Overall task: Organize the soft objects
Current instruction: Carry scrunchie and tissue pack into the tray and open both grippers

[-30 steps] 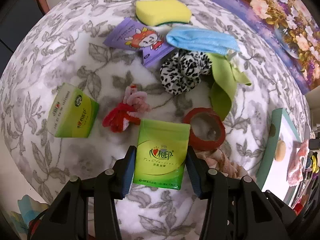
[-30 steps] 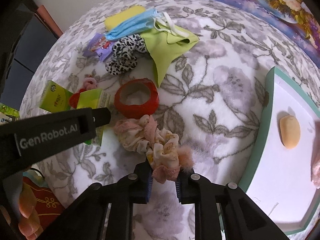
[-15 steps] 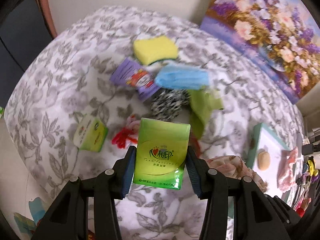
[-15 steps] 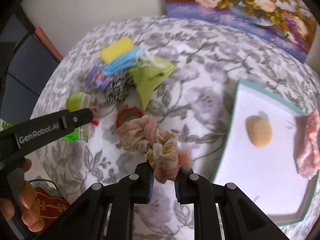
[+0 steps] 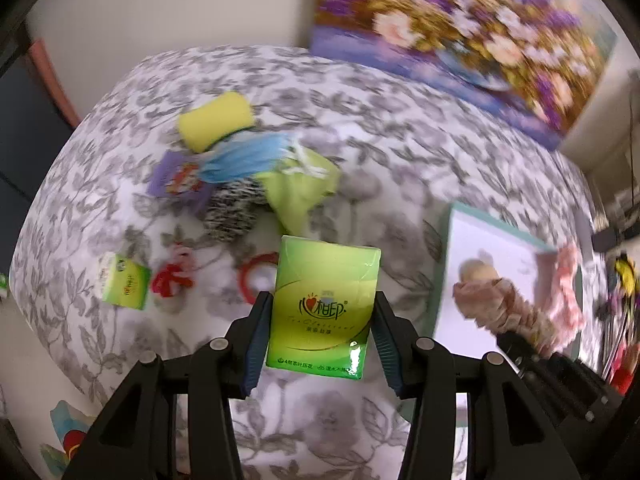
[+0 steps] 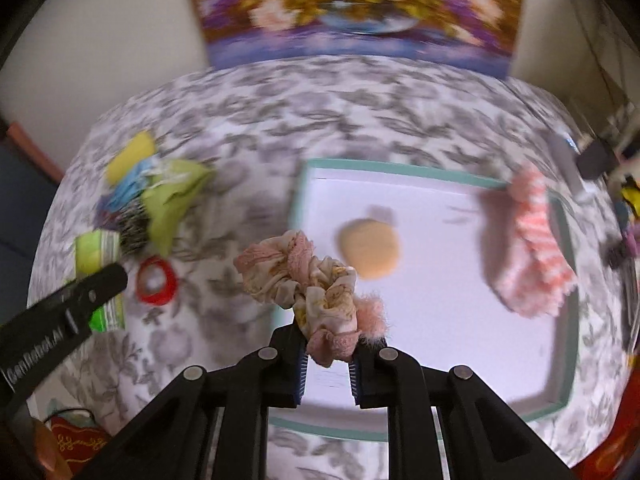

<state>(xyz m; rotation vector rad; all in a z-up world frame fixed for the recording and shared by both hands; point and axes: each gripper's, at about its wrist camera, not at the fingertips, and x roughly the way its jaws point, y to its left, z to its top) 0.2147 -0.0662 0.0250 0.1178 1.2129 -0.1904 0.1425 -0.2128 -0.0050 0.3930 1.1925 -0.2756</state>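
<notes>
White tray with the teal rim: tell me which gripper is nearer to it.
Right. The right gripper holds the floral scrunchie over the tray's near-left edge; the left gripper, clamping the green tissue pack, hangs over the blanket beside it.

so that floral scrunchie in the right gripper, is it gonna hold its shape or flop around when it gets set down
Likely floppy: the scrunchie bunches and droops sideways beyond the right gripper, which pinches only one end. It looks light, just gathered fabric, so it should land softly on the white tray. The fuzzy pink bit may catch on the pads.

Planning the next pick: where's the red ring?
On the blanket left of the tray: red ring, beside the left gripper and its tissue pack.
</notes>
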